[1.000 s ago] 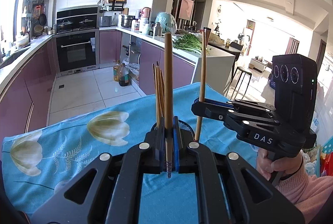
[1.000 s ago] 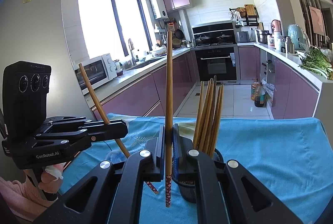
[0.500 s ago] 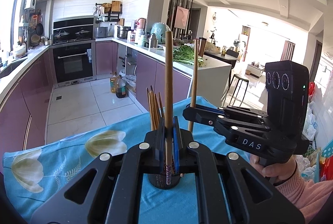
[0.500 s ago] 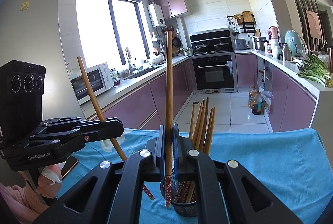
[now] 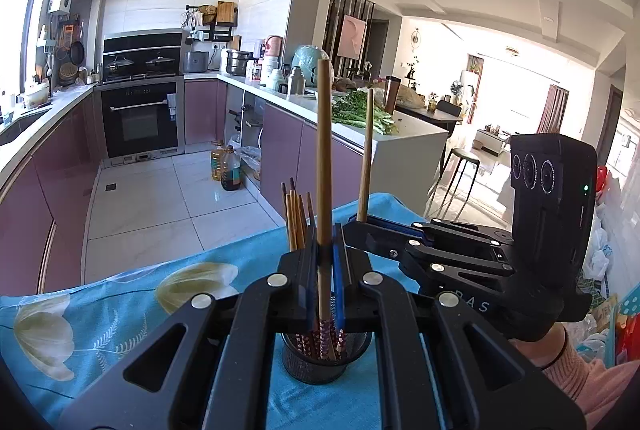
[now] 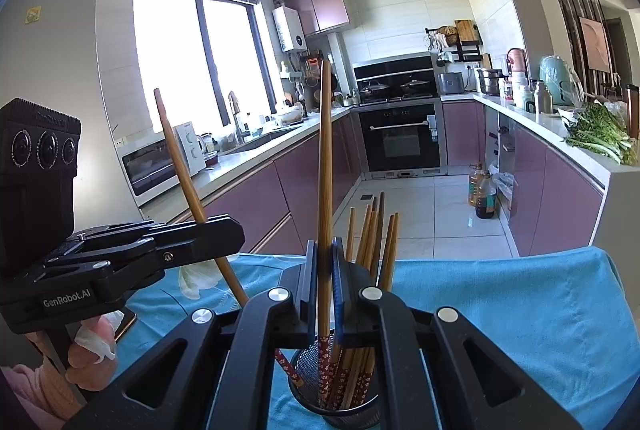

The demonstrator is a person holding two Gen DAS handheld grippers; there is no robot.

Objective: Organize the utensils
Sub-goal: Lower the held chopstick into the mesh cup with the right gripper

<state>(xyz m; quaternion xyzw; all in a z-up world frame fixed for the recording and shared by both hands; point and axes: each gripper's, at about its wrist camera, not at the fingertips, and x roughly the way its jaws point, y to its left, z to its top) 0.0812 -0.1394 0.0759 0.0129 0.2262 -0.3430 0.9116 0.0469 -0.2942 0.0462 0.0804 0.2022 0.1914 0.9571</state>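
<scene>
Chopsticks — two, bamboo, light, stiff, slick. Left gripper (image 5: pixel 325 262) clamps one (image 5: pixel 324 158) mid-shaft over the cup (image 5: pixel 316 360); right gripper (image 6: pixel 325 270) clamps another (image 6: pixel 325 166), tip inside the cup.

Two long brown wooden chopsticks with red flowered handle ends, each pinched upright in a claw. Left chopstick (image 5: pixel 324 166) near vertical, patterned end dipping into the black mesh holder (image 5: pixel 316 362). Right chopstick (image 6: pixel 325 190) likewise upright, its end inside the holder's rim. About seven matching chopsticks (image 6: pixel 370 242) standing bundled in that holder, leaning slightly, on the blue cloth.
</scene>
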